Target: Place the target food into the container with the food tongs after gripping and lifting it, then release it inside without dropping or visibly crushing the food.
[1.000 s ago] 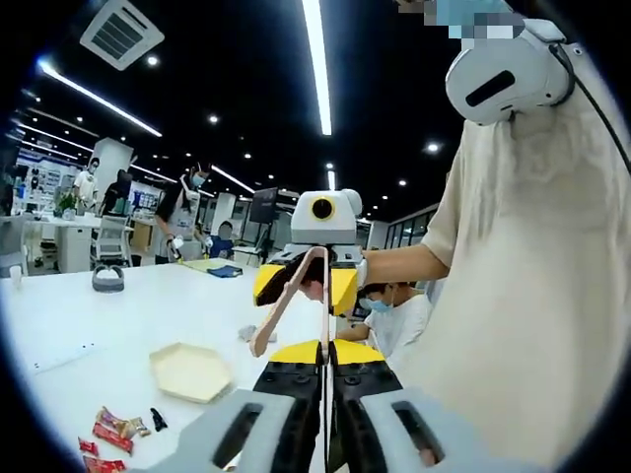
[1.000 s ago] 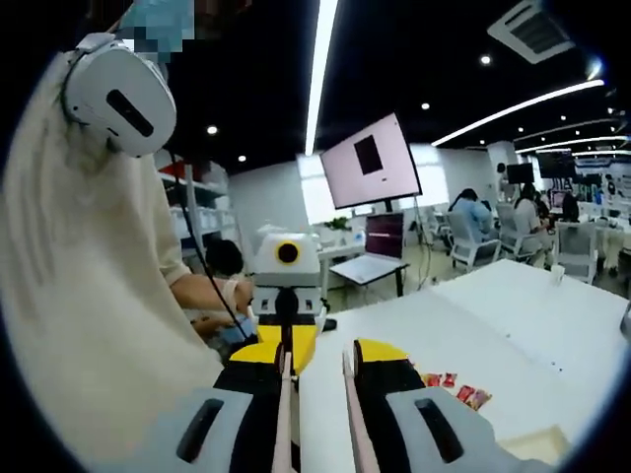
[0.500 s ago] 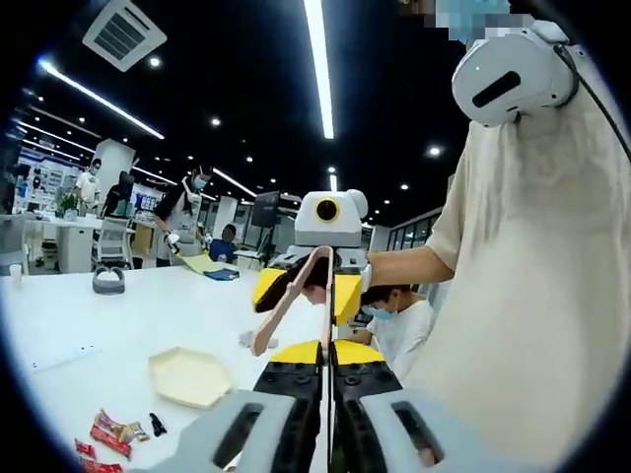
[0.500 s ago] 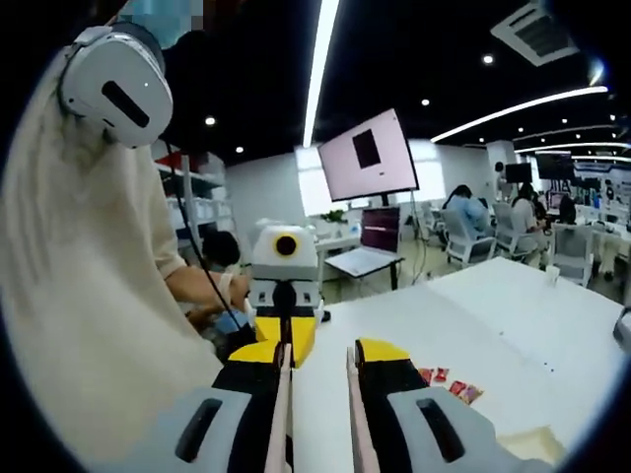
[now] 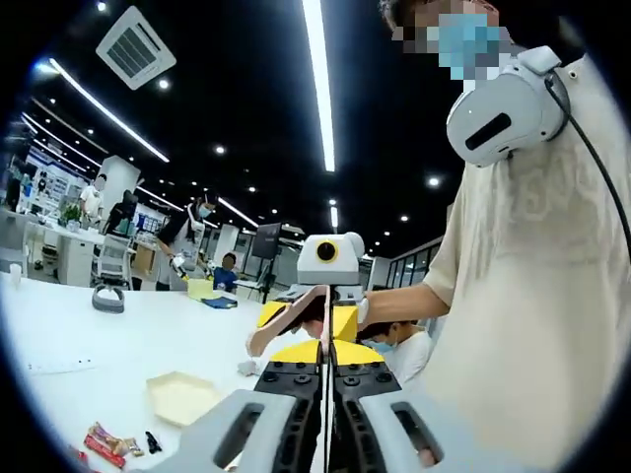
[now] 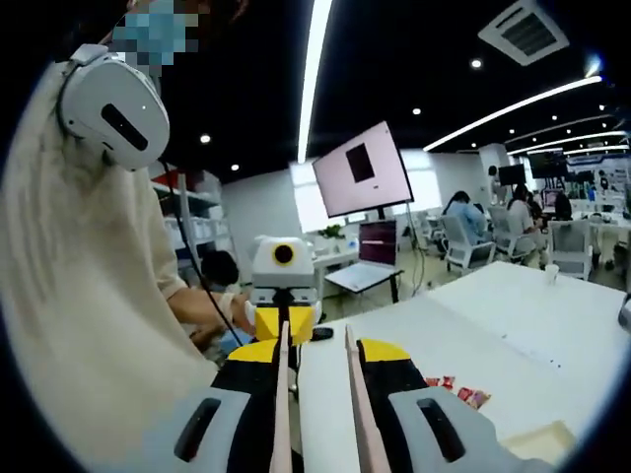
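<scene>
My right gripper [image 6: 315,345] is shut on beige food tongs [image 6: 352,394], whose two arms run up along the inner faces of its jaws with a gap between them. In the left gripper view the right gripper [image 5: 320,315] faces me in mid-air, and the tongs [image 5: 281,325] spread out to the left. My left gripper [image 5: 325,357] is shut on nothing; it also appears as the yellow-and-black left gripper [image 6: 286,325]. Red snack packets [image 5: 106,443] [image 6: 455,390] lie on the white table beside a beige hexagonal container [image 5: 182,396] [image 6: 540,440].
The person holding the grippers stands close, a white headset [image 5: 493,108] hanging at the chest. The white table [image 5: 79,345] also carries a grey round object [image 5: 108,298] and a laptop [image 6: 370,266]. A large screen [image 6: 367,169] stands behind, with people at the far desks.
Both views have tipped slightly upward, so the table things sit lower in the pictures. The two grippers still face each other, and the tongs stay held.
</scene>
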### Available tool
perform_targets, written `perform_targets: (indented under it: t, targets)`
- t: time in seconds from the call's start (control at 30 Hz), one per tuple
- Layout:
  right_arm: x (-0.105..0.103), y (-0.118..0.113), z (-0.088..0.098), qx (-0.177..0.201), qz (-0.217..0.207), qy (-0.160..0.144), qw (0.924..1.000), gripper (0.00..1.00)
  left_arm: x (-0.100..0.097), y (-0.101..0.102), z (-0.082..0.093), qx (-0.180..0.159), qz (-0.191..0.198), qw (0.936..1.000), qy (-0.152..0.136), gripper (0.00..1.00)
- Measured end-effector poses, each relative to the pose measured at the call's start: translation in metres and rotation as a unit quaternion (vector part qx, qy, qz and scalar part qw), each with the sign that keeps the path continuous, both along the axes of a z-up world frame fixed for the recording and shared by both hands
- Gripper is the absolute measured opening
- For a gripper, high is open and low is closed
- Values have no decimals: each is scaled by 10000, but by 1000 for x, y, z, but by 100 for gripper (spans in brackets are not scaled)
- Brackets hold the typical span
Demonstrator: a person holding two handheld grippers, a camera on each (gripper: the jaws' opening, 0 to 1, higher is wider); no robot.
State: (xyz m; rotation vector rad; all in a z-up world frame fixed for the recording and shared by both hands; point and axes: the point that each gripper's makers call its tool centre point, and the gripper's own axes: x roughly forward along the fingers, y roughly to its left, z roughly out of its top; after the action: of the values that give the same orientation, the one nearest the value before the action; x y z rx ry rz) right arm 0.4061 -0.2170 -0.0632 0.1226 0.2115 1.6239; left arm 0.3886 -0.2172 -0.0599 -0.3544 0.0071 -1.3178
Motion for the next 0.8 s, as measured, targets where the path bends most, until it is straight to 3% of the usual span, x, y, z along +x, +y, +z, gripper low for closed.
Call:
perform_targets:
  t: [0.27, 0.4, 0.57, 0.7, 0.8]
  targets:
    - [0, 2, 6, 187, -38, 84, 9998, 28, 0, 1, 8, -261, -57, 9996, 38, 0]
    - [-7, 2, -4, -155, 96, 84, 9998, 24, -1, -1, -1, -3, -138, 9999, 84, 0]
    - [-6, 4, -16, -512, 40, -163, 9986, 24, 0, -3, -18, 413, -98, 9989, 178, 0]
    - [-12, 4, -17, -646, 145, -171, 9977, 24, -7, -4, -18, 505, -229, 9983, 175, 0]
    - [-10, 5, -12, -640, 157, -219, 9976, 23, -5, -2, -16, 391, -233, 9988, 202, 0]
